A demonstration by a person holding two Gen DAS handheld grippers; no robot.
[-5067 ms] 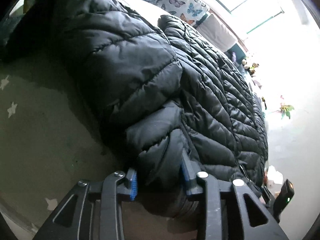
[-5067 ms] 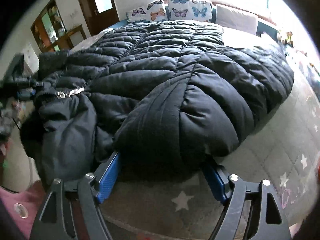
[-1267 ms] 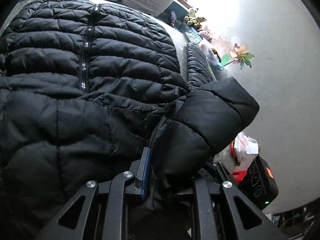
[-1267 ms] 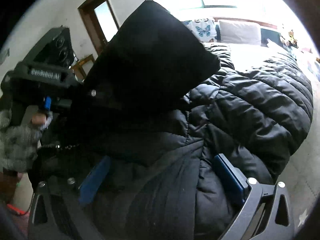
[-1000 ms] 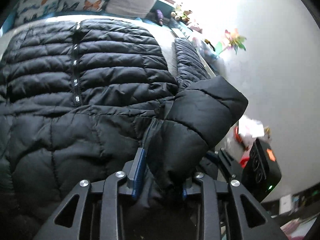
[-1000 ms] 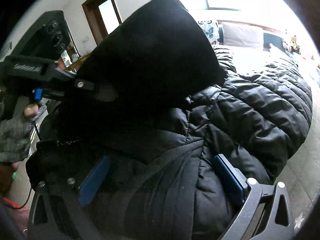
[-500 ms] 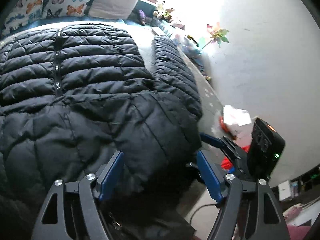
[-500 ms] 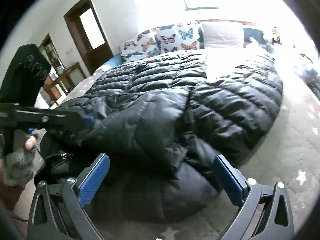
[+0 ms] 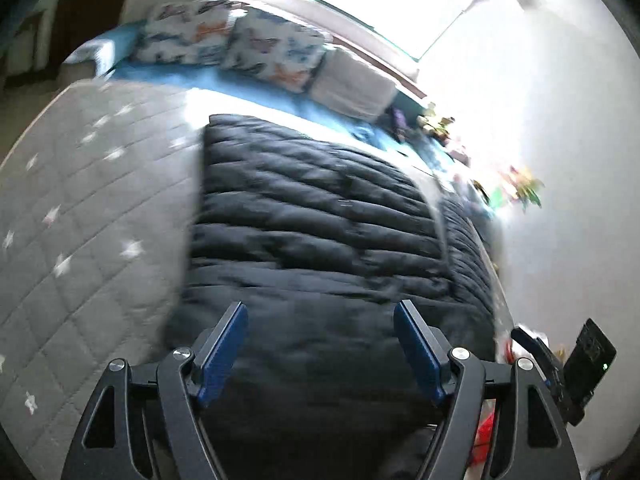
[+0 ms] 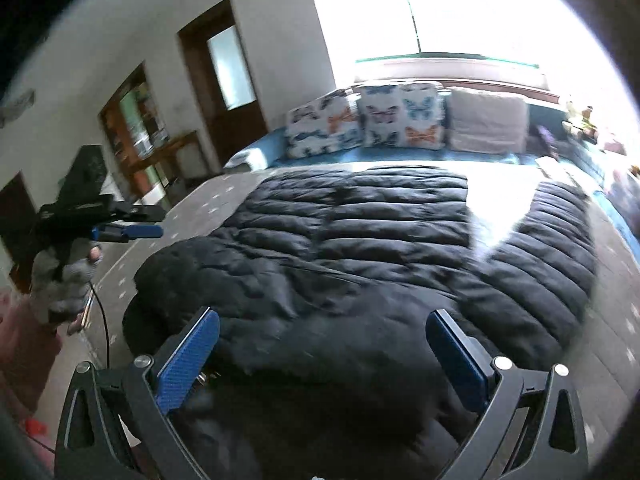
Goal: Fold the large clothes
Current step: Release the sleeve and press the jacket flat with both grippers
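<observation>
A large black quilted puffer jacket (image 9: 320, 240) lies spread on a grey star-patterned bed cover (image 9: 80, 220), zipper side up, its near part folded over the body. It also shows in the right wrist view (image 10: 360, 260), with one sleeve (image 10: 552, 248) lying out to the right. My left gripper (image 9: 320, 344) is open and empty above the jacket's near edge. My right gripper (image 10: 324, 356) is open and empty above the near folded part. The left gripper (image 10: 120, 232) shows at the left in the right wrist view, held by a gloved hand.
Butterfly pillows (image 10: 368, 124) and a white pillow (image 10: 488, 120) stand at the bed's head under a bright window. A wooden door (image 10: 224, 92) and shelves (image 10: 140, 120) are on the left wall. Toys (image 9: 520, 184) line the bed's right edge by a white wall.
Both grippers opened and let go of the jacket's folded part, which now lies flat on the body. Both have drawn back and risen, so more of the bed shows.
</observation>
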